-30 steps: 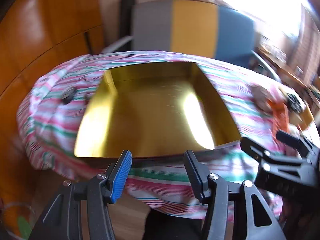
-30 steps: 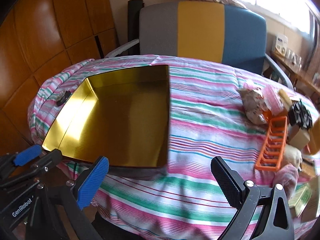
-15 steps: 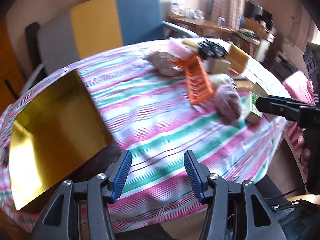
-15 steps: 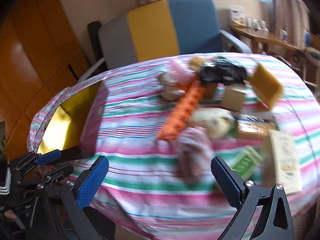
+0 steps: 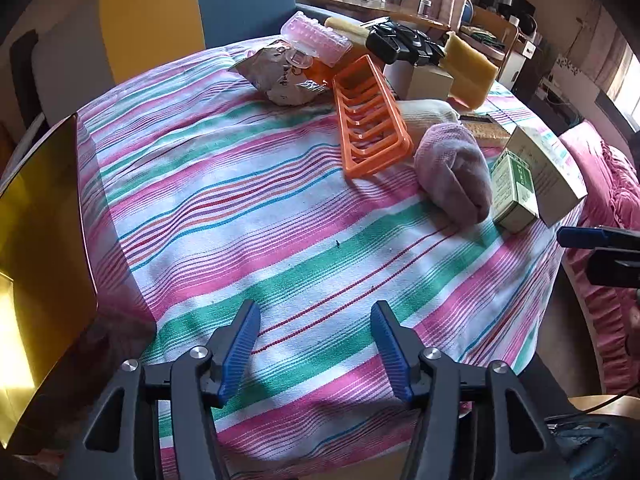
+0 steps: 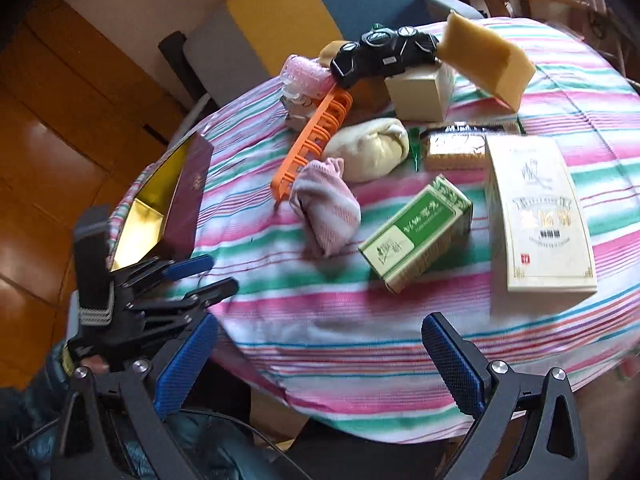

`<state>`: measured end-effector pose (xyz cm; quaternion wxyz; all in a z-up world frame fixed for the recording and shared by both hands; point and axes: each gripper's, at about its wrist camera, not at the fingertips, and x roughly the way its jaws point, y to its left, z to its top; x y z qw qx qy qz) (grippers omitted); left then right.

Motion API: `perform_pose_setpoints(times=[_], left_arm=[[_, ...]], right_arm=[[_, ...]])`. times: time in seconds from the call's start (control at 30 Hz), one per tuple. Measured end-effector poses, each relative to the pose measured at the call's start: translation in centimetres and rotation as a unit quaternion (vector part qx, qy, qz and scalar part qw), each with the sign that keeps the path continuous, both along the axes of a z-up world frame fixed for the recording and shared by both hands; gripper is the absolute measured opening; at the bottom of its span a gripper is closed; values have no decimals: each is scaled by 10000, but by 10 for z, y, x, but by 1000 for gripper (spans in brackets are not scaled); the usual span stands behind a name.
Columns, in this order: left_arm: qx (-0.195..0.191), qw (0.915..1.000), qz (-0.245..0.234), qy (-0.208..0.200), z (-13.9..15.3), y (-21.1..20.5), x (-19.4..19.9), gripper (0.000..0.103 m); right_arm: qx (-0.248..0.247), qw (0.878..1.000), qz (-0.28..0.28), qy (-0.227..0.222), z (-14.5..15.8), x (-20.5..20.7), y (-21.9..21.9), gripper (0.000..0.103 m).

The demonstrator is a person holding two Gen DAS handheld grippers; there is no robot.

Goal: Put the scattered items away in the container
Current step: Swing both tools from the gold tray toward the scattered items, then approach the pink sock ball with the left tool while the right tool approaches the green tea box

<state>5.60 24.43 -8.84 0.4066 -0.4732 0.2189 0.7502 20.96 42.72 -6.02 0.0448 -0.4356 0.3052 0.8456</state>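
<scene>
A gold box (image 5: pixel 36 240) (image 6: pixel 156 196) sits open at the table's left edge. Scattered items lie on the striped cloth: an orange rack (image 5: pixel 370 118) (image 6: pixel 316 140), a pink sock roll (image 5: pixel 454 172) (image 6: pixel 324 204), a cream roll (image 6: pixel 368 152), a green carton (image 5: pixel 514 192) (image 6: pixel 416 232), a white box (image 6: pixel 540 212), a yellow sponge (image 6: pixel 486 56), a black gadget (image 6: pixel 384 54). My left gripper (image 5: pixel 314 346) is open and empty over the near cloth; it also shows in the right wrist view (image 6: pixel 200 272). My right gripper (image 6: pixel 320 364) is open and empty at the near edge.
A grey, yellow and blue chair (image 6: pixel 288 20) stands behind the table. Wood panelling (image 6: pixel 60 140) is at the left. A foil bag (image 5: pixel 280 76) and a pink blister pack (image 5: pixel 316 38) lie at the far side. A pink bed (image 5: pixel 608 208) is at the right.
Both cameras have swung right, from the gold box to the heap of items. The box now sits at the left edge of both views. Both grippers remain open.
</scene>
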Motion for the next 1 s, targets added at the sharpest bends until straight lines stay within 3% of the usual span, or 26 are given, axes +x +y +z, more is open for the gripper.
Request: perform_pose_setpoints(times=[0.2, 0.37, 0.47, 0.6, 0.67, 0.73, 0.83, 1.0], left_arm=[[167, 9998, 36, -93, -2, -7, 0, 70], [160, 9996, -97, -214, -5, -4, 5, 93], [-47, 9997, -223, -98, -8, 1, 13, 100], [-193, 9996, -172, 90, -4, 7, 17, 97], [-115, 9998, -128, 56, 1, 13, 15, 83], [43, 9997, -130, -181, 8, 20, 11, 78], [285, 9980, -134, -547, 20, 32, 5, 78], [437, 9962, -379, -655, 29, 59, 11, 78]], right_arm=[[53, 9977, -657, -160, -17, 4, 39, 103], [396, 9923, -1161, -177, -12, -1, 75, 103], [605, 9880, -1391, -278, -13, -4, 88, 103], [742, 9888, -1268, -250, -8, -3, 82, 103], [842, 9905, -1050, -273, -7, -3, 72, 103], [931, 9917, -809, -352, -10, -2, 64, 103], [1041, 9921, -502, -482, -17, -2, 49, 103], [1215, 9903, -360, -564, -27, 3, 42, 103]])
